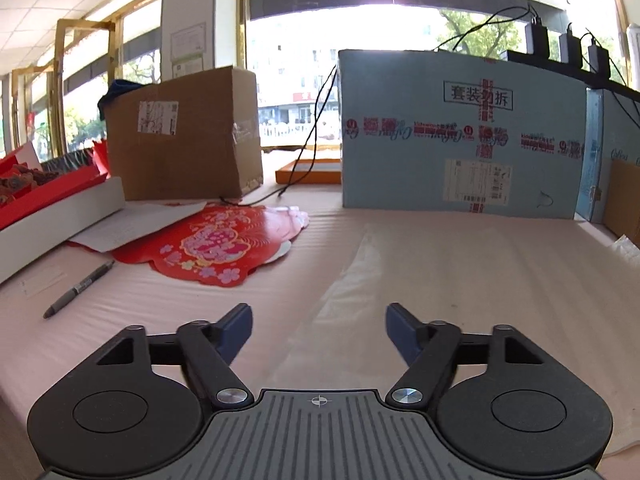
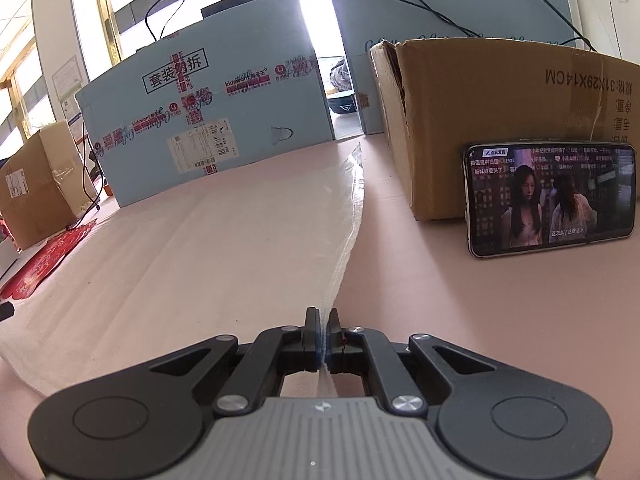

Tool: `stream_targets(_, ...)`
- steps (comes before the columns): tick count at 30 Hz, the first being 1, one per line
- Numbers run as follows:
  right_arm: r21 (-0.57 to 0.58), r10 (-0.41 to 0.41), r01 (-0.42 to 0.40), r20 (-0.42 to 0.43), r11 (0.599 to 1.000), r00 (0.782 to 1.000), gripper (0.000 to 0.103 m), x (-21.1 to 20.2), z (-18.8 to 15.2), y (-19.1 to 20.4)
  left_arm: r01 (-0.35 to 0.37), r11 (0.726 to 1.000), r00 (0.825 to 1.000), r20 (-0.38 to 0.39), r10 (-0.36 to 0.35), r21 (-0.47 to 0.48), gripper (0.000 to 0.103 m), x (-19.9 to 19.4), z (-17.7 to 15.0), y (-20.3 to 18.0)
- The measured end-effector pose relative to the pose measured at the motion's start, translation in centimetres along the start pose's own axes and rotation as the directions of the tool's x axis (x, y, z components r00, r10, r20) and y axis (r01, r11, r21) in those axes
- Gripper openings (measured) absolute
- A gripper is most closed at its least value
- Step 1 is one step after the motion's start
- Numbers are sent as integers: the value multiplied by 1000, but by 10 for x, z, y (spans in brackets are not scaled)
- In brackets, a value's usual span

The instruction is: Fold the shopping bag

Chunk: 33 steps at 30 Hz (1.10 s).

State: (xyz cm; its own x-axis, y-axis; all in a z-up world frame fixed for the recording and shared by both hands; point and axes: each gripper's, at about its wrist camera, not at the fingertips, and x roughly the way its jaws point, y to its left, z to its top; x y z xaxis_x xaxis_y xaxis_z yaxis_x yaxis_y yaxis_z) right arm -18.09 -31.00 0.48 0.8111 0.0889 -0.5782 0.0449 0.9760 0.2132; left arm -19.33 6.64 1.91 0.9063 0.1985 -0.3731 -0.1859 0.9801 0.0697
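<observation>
A thin translucent shopping bag (image 2: 224, 240) lies flat on the pink table (image 2: 460, 300), its right edge running as a folded crease from the far boxes toward me. My right gripper (image 2: 323, 318) is shut on the near end of that crease, with the film pinched between its pads. In the left wrist view the same bag (image 1: 440, 280) spreads over the table on the right. My left gripper (image 1: 319, 314) hovers over its near left part with its blue-tipped fingers (image 1: 240, 322) wide apart and nothing between them.
A large light-blue carton (image 1: 460, 132) and a brown box (image 1: 184, 136) stand at the back. A red paper decoration (image 1: 216, 244), a pen (image 1: 78, 290) and a white tray (image 1: 60, 216) lie left. On the right, a phone (image 2: 550, 198) leans on a cardboard box (image 2: 500, 120).
</observation>
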Motion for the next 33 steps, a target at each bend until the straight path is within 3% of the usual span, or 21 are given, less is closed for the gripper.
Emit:
stream_targets(3, 4, 4, -4, 1, 1000, 1000, 3, 2, 1, 1, 7, 1000, 999, 32, -7, 2, 85, -8, 2, 2)
stream_targets(6, 16, 19, -19, 4, 1000, 1000, 6, 0, 0, 0, 68, 997, 997, 37, -66, -36, 85, -11, 3, 4)
stream_targets(11, 38, 44, -44, 12, 998, 999, 5, -2, 3, -2, 172, 985, 985, 11, -172, -15, 86, -9, -2, -8)
stream_targets(16, 32, 31, -32, 36, 999, 999, 4, -7, 8, 0, 284, 958, 959, -32, -283, 29, 86, -4, -10, -24)
stream_targets(24, 23, 48, -48, 28, 999, 998, 4, -4, 9, 5, 454, 890, 890, -49, -452, 44, 86, -25, -22, -9)
stream_targets(27, 21, 57, -57, 26, 998, 998, 4, 0, 10, 7, 432, 900, 902, -41, -430, 62, 85, -28, -23, -10)
stream_targets(29, 28, 62, -63, 25, 998, 998, 4, 2, 11, 7, 435, 900, 900, -28, -434, 32, 86, -27, -21, -8)
stream_targets(31, 25, 71, -72, 31, 997, 997, 4, 1, 12, 8, 469, 883, 883, -2, -469, -30, 86, -22, -18, -6)
stream_targets(33, 13, 73, -73, 31, 997, 997, 4, 1, 11, 10, 506, 857, 862, 25, -506, -101, 94, -15, -14, -5)
